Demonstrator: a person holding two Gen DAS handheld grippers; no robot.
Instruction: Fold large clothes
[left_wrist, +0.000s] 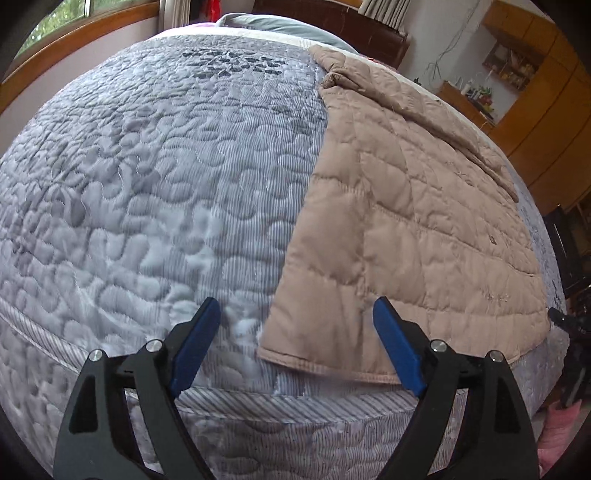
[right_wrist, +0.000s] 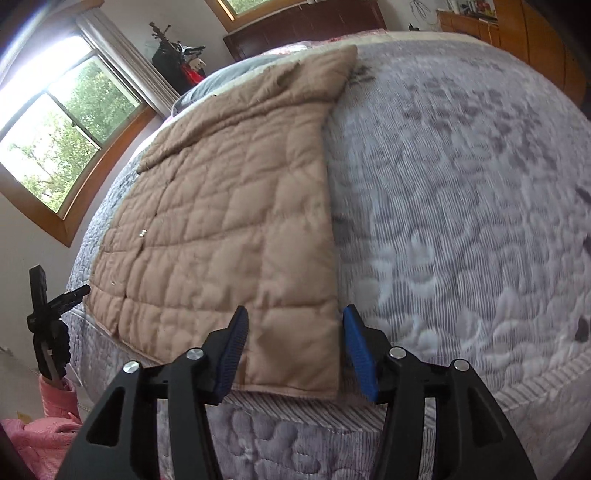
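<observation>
A tan quilted coat (left_wrist: 406, 221) lies folded flat on the bed, its hem along the near edge. My left gripper (left_wrist: 295, 310) hovers open over the coat's near left corner (left_wrist: 273, 350), pads well apart, nothing pressed between them. The coat (right_wrist: 221, 221) fills the left half of the right wrist view. My right gripper (right_wrist: 295, 314) stands open over the near right corner (right_wrist: 317, 380); the cloth shows between its blue pads but they do not press on it.
The bed (left_wrist: 147, 184) has a grey-lilac quilted cover, bare on both sides of the coat. A black device (right_wrist: 48, 321) with pink cloth (right_wrist: 40, 439) below stands off the bed's near corner. Window (right_wrist: 62, 129) on one side, wooden cupboards (left_wrist: 546, 92) on the other.
</observation>
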